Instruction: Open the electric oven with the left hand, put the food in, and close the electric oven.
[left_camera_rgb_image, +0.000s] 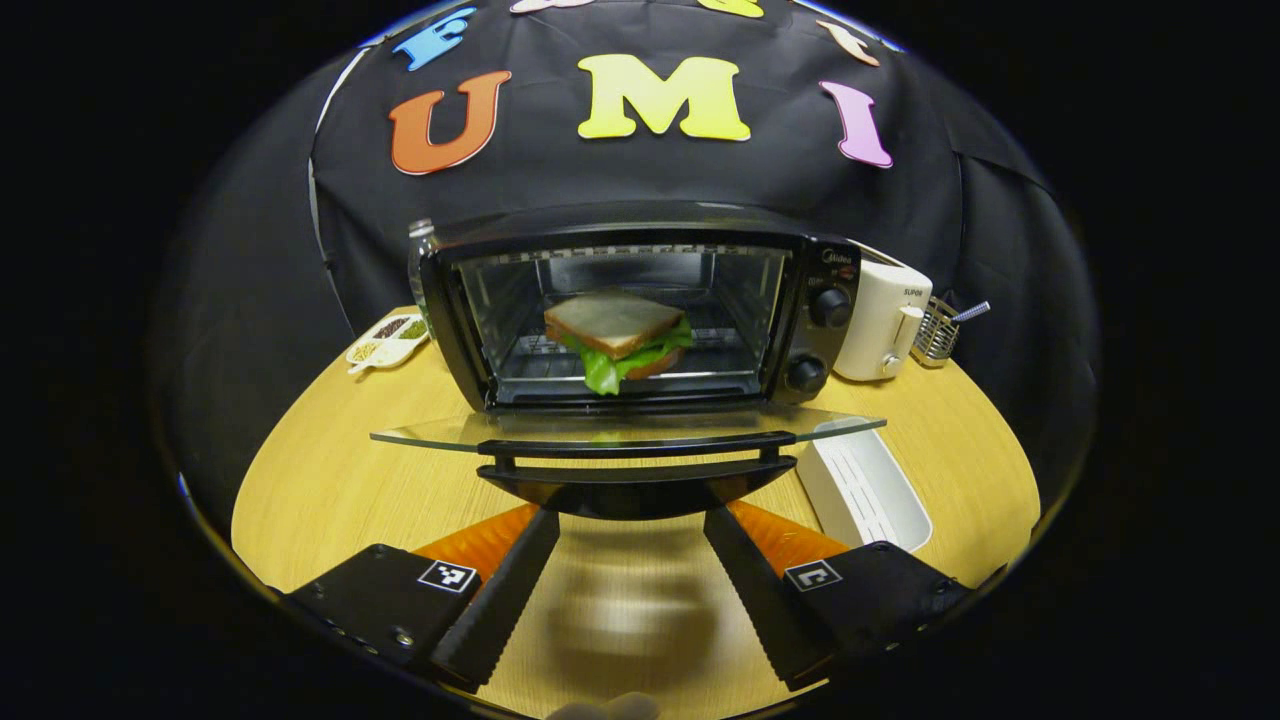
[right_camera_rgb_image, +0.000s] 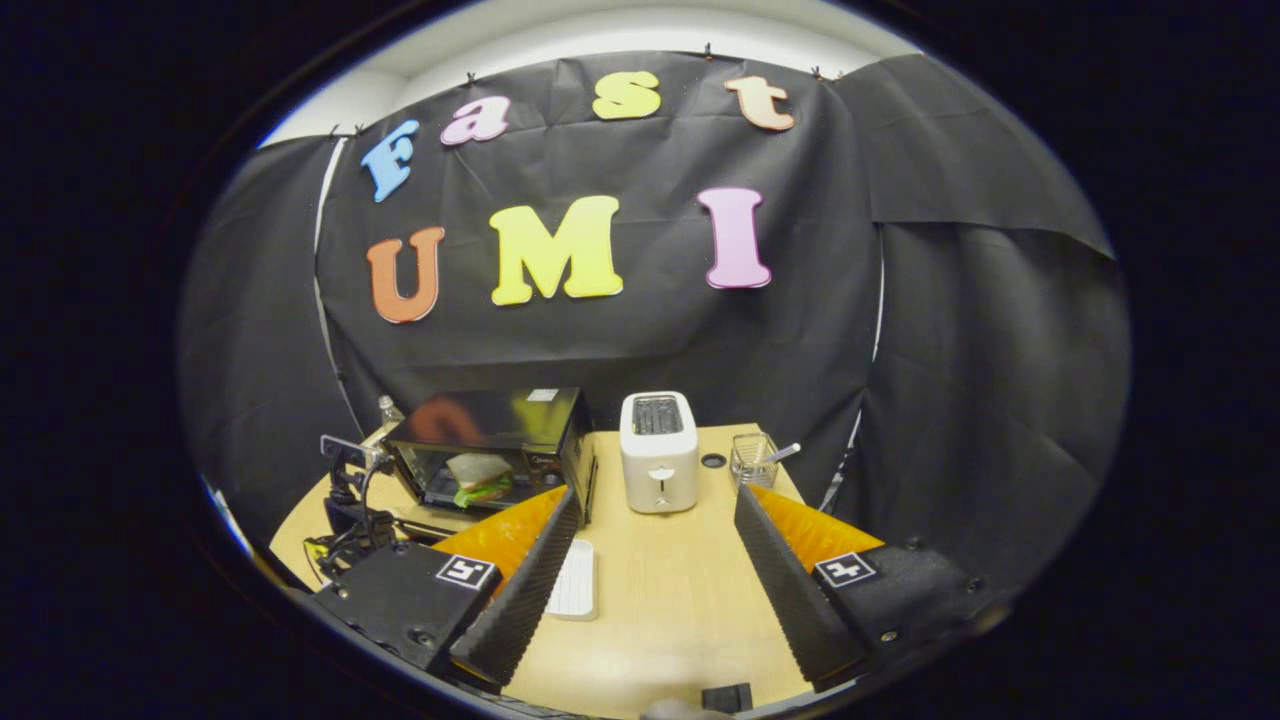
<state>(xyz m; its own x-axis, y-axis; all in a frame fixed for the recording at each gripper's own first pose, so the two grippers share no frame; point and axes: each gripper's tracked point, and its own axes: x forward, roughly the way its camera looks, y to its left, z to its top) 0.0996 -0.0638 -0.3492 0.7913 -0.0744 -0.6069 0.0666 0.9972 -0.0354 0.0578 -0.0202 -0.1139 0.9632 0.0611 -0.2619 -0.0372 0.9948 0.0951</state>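
Observation:
The black electric oven (left_camera_rgb_image: 640, 310) stands at the middle of the round wooden table, its glass door (left_camera_rgb_image: 630, 432) folded down flat towards me. A sandwich (left_camera_rgb_image: 617, 338) with green lettuce lies on the rack inside. My left gripper (left_camera_rgb_image: 632, 525) is open, its fingertips just below the door's black handle (left_camera_rgb_image: 634, 447), not touching it. In the right gripper view the oven (right_camera_rgb_image: 490, 440) sits at the left with the sandwich (right_camera_rgb_image: 480, 478) visible inside. My right gripper (right_camera_rgb_image: 655, 510) hangs open and empty over the table, well back. The other gripper (right_camera_rgb_image: 350, 490) shows in front of the oven.
A white toaster (left_camera_rgb_image: 880, 320) stands right of the oven, with a wire holder (left_camera_rgb_image: 938, 335) beyond it. A white tray (left_camera_rgb_image: 865, 490) lies at the front right, beside the door. A divided dish (left_camera_rgb_image: 388, 340) of seeds and a bottle (left_camera_rgb_image: 420, 255) are left of the oven.

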